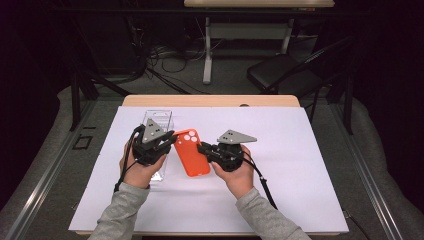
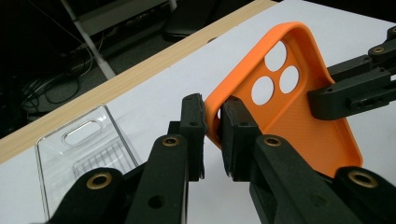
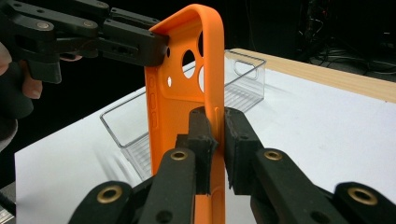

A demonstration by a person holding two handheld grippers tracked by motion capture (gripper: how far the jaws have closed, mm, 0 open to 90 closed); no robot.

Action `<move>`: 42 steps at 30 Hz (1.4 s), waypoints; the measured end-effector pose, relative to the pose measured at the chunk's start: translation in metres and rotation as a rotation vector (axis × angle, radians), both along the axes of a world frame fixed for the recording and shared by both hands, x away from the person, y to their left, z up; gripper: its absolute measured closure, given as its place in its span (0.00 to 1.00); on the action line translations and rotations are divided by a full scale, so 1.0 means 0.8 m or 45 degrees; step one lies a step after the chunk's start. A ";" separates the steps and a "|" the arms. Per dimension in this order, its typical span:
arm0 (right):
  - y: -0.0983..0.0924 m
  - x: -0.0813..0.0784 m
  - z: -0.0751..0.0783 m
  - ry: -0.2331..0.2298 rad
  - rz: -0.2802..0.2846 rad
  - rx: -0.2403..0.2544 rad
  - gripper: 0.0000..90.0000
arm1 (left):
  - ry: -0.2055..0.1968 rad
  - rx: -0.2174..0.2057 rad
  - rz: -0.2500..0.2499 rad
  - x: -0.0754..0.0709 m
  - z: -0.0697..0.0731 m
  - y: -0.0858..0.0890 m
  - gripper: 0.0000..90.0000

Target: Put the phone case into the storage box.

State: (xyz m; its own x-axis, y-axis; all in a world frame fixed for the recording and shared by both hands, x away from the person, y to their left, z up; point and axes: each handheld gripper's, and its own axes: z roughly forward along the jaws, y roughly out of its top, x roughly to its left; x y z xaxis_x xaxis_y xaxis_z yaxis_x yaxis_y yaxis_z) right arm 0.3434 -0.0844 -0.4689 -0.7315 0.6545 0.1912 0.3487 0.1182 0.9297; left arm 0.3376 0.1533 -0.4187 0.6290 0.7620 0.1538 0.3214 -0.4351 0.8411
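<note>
Nearest the person, a wide strip of white sheet (image 1: 210,205) on the bench (image 1: 210,100) lies bare in front of both forearms. Above it, the orange phone case (image 1: 191,152) hangs off the sheet between the two claws. The right claw (image 1: 204,148) pinches the case's right side wall, the hand level and pointing left. The left claw (image 1: 172,139) clamps the case's upper left corner, pointing right. Just behind the left hand lies a clear plastic case (image 1: 157,120). Beyond it the sheet runs bare to the wooden far edge.
</note>
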 end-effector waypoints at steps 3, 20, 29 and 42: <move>0.000 0.000 -0.001 0.004 0.003 0.005 0.91 | -0.005 0.002 -0.006 -0.001 0.001 0.000 0.90; -0.002 0.004 -0.002 0.040 0.026 0.022 0.90 | 0.026 -0.043 -0.034 0.001 0.001 0.005 0.91; -0.005 0.004 -0.001 0.042 0.023 0.029 0.81 | 0.026 -0.052 -0.012 0.003 0.001 0.011 0.91; -0.018 0.002 0.001 0.022 0.031 -0.050 0.63 | 0.020 -0.058 -0.002 0.005 0.001 0.015 0.91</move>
